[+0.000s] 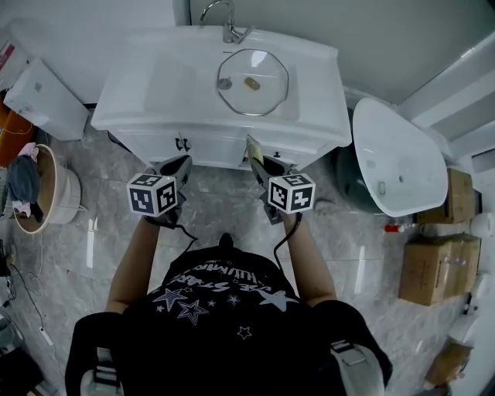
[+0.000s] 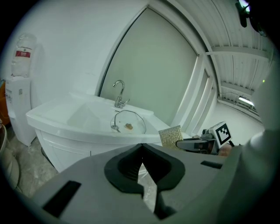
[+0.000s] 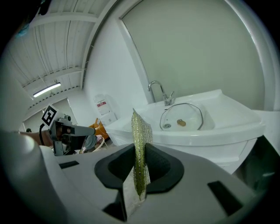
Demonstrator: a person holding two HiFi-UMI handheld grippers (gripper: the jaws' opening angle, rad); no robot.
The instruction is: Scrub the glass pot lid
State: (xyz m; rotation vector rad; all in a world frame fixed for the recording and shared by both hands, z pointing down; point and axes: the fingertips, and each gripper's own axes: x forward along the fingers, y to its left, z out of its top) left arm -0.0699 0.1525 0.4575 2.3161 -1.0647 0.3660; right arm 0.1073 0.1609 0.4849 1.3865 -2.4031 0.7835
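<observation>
The glass pot lid [image 1: 253, 81] lies flat in the basin of a white vanity sink [image 1: 155, 85], with a brown knob at its centre. It also shows in the left gripper view as the lid [image 2: 129, 122] and in the right gripper view as the lid [image 3: 181, 117]. Both grippers hover in front of the vanity, short of the basin. My right gripper [image 1: 257, 160] is shut on a gold-green scouring pad [image 3: 141, 131], which stands upright between the jaws; the pad [image 2: 170, 136] is seen from the left too. My left gripper [image 1: 181, 162] is shut with nothing held.
A chrome faucet [image 1: 228, 23] rises behind the basin. A toilet [image 1: 394, 158] with its lid up stands to the right, with cardboard boxes [image 1: 429, 271] beyond it. At the left are a wooden tub [image 1: 54, 193] holding cloth and a white appliance [image 1: 46, 97].
</observation>
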